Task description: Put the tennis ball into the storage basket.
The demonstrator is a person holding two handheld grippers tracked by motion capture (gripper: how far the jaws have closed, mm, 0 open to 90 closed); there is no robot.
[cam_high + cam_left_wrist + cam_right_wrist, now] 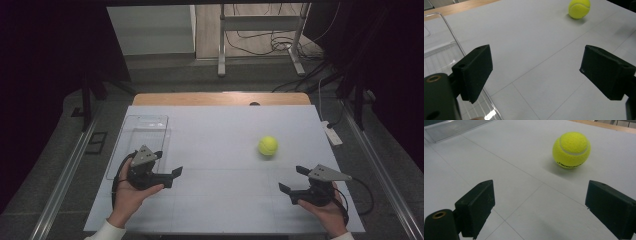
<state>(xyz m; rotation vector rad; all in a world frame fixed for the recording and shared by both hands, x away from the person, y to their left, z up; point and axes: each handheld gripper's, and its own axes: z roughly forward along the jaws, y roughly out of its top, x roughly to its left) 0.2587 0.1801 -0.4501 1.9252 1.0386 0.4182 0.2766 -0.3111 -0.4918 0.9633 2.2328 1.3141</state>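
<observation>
A yellow tennis ball (268, 146) lies on the white table surface (220, 200), right of centre. My right gripper (293, 179) is held low at the near right, open and empty, its jaws pointing up-left with the ball a short way beyond them. In the right gripper view the ball (571, 150) sits ahead of the right gripper (539, 187), slightly right. My left gripper (169, 162) is open and empty at the near left, beside a clear plastic tray (140, 125). From the left gripper (536, 57) the ball (579, 8) is far off at the upper right.
The clear tray's rim (451, 30) runs just past my left jaw, and its corner (454, 127) lies far off in the right gripper view. A wooden table edge (220, 98) borders the back. A white power strip (332, 134) lies off the right side. Cables and a metal stand (260, 30) are on the floor behind.
</observation>
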